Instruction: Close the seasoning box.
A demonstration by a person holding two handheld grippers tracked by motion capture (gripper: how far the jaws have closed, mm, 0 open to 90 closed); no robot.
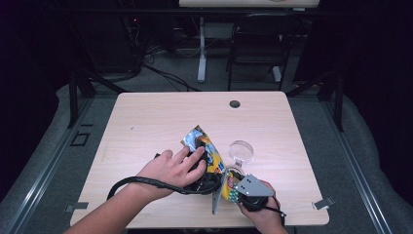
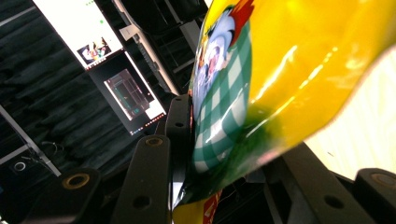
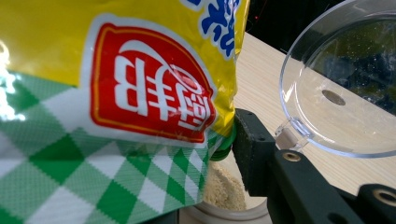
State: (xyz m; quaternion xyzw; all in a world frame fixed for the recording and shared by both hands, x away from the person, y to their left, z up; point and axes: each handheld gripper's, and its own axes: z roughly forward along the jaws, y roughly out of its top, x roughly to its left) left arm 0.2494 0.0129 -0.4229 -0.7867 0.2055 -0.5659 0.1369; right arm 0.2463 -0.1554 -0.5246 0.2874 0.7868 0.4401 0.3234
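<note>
A yellow bag (image 1: 210, 155) with a green check pattern and a red label is held tilted above the table. My left gripper (image 1: 200, 152), under a hand, is shut on the bag's upper part; its fingers (image 2: 180, 122) press the glossy bag (image 2: 280, 74). My right gripper (image 1: 233, 188) holds the bag's lower end, and one of its fingers (image 3: 253, 149) touches the bag's (image 3: 116, 93) corner while the other is hidden behind it. Just below stands a clear jar (image 3: 219, 193) of pale granules, its round hinged lid (image 3: 336, 93) swung open.
The wooden table (image 1: 146, 122) has a cable hole (image 1: 234, 104) near its far edge. The open lid (image 1: 241, 151) sits right of the bag. A black cable (image 1: 131, 183) loops from the left gripper. A chair (image 1: 258, 44) and desk leg stand beyond the table.
</note>
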